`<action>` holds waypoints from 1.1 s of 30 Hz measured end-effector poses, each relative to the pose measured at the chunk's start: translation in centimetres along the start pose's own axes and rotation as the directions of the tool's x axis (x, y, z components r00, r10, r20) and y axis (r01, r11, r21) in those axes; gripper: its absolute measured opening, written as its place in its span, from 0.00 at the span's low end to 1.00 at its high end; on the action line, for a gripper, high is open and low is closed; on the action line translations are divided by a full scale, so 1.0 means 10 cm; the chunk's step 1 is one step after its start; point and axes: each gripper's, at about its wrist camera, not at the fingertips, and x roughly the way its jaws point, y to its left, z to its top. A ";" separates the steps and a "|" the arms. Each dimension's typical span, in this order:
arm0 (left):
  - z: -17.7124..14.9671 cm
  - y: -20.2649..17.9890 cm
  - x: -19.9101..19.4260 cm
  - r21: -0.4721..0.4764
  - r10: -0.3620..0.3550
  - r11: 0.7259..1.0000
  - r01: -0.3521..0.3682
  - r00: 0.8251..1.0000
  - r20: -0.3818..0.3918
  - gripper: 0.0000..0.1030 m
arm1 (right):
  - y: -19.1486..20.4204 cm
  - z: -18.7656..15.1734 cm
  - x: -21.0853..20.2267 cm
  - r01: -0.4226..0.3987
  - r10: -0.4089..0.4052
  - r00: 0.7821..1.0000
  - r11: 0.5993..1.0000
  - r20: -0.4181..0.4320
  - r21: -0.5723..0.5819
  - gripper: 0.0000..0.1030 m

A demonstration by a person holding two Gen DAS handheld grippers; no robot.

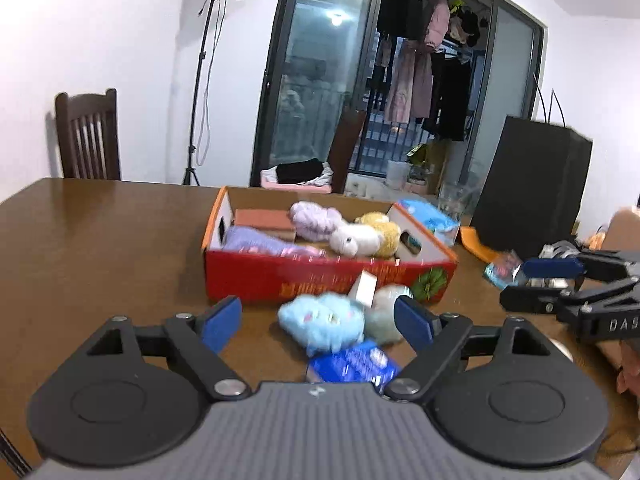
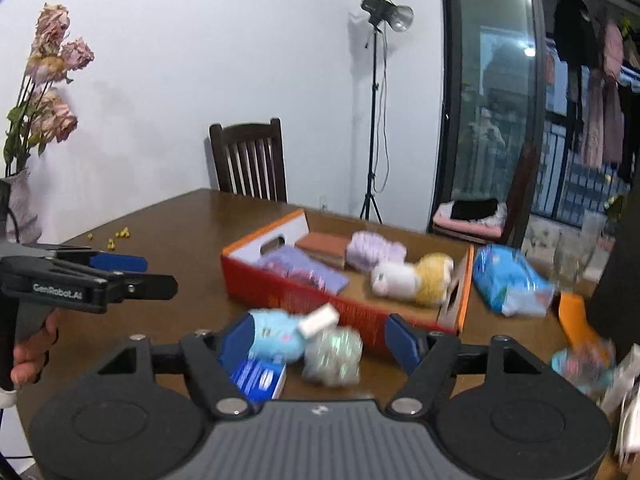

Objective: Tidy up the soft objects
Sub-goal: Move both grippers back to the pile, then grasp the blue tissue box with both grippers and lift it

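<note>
Both grippers spread, nothing pinched. Left gripper hangs over the brown table, blue pads wide apart; light blue plush lies on the table ahead, seen between the pads, not touched. Pale green plush sits just right of it, touching; a small white block rests on top of the pair. Blue packet lies nearest the camera. Red cardboard box stands just behind the plush toys, holding purple, white and yellow soft toys. Right gripper also wide, empty; the same plush pair shows between its fingers, the green one central. Heavy motion blur.
</note>
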 end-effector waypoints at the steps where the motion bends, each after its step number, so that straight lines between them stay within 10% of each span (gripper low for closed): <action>1: -0.08 -0.01 -0.05 0.003 0.001 1.000 -0.001 1.000 -0.001 0.85 | 0.03 -0.07 -0.05 0.011 -0.011 1.000 1.000 0.004 0.001 0.69; 19: -0.66 -0.01 0.07 -0.095 -0.074 0.993 0.063 0.990 -0.124 0.83 | 0.32 -0.87 -0.07 -0.015 0.019 0.999 0.993 -0.038 0.114 0.66; 33: -0.45 0.36 0.84 -0.284 -0.223 0.944 0.169 0.960 -0.169 0.45 | 0.15 -0.62 1.01 -0.103 0.122 0.991 0.963 -0.063 0.247 0.38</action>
